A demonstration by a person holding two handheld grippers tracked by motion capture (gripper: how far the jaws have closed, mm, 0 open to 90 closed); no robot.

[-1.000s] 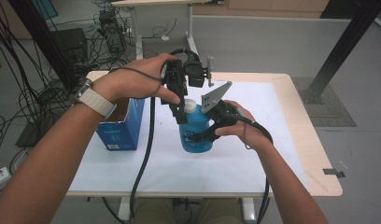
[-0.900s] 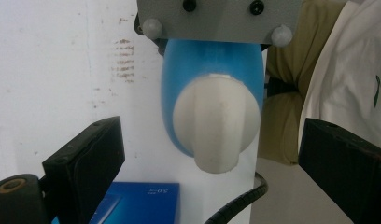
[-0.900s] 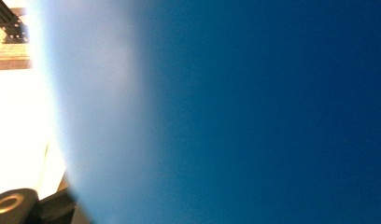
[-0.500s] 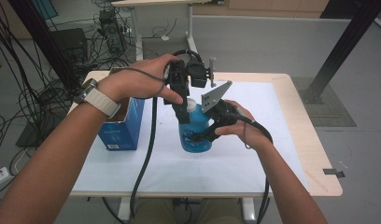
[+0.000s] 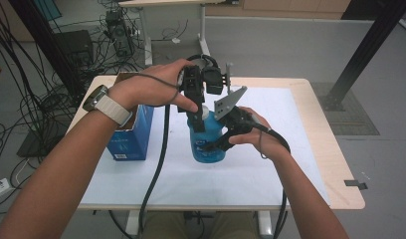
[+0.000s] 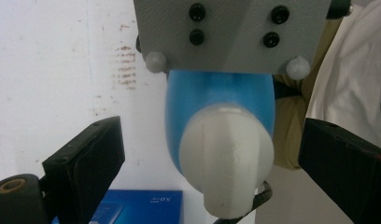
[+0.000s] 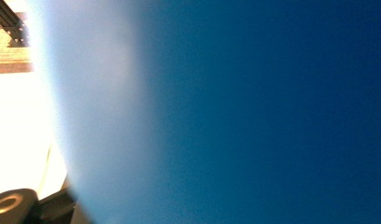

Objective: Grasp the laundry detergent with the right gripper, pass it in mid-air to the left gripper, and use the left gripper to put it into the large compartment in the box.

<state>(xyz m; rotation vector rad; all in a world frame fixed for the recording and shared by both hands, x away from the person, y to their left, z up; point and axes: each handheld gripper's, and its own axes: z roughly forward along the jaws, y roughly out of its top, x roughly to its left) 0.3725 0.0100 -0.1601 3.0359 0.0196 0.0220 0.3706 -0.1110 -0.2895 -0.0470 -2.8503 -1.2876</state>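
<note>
Steadying the blue bottle [image 5: 207, 144] mid-surface, the right tool [image 5: 217, 143] clamps its body at three o'clock while the open left tool [image 5: 197, 119] straddles the white cap [image 6: 226, 158], needing to close before twisting.

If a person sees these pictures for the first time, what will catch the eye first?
Probably the blue bottle standing mid-table, with the right gripper clamped on its side. The left gripper hangs over its white cap, jaws apart on either side. A blue box stands to the left.
</note>
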